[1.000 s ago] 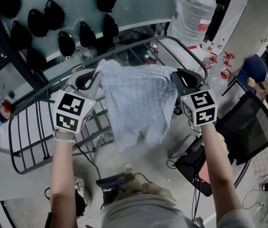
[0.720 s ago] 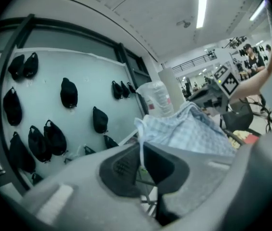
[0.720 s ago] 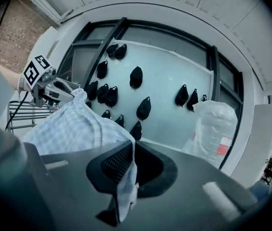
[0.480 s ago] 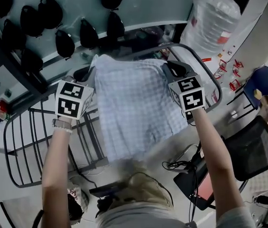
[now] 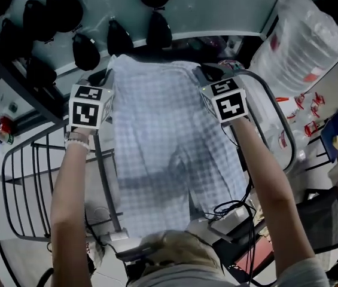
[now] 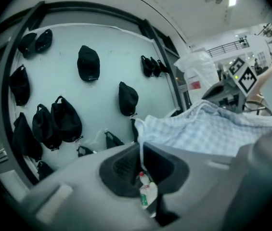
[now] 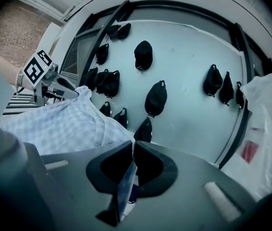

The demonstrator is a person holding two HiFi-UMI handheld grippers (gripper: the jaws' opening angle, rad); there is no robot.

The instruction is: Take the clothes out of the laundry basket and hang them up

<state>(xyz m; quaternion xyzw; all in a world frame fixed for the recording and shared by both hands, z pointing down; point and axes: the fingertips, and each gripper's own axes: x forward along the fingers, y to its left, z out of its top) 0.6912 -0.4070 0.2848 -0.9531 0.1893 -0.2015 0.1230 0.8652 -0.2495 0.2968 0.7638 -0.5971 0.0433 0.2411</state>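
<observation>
Checked pale-blue cloth [image 5: 169, 142] hangs spread above the drying rack [image 5: 102, 166], one top corner pinched tight in the left claw [image 6: 140, 152], the other in the right claw [image 7: 132, 153], before a wall of black caps [image 6: 88, 64].

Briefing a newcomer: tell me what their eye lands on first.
A pale checked garment fills the middle of the head view, stretched between the left tongs and right tongs, both shut on it. Behind it, black caps hang across a pale wall; a clear plastic bag sits upper right.
</observation>
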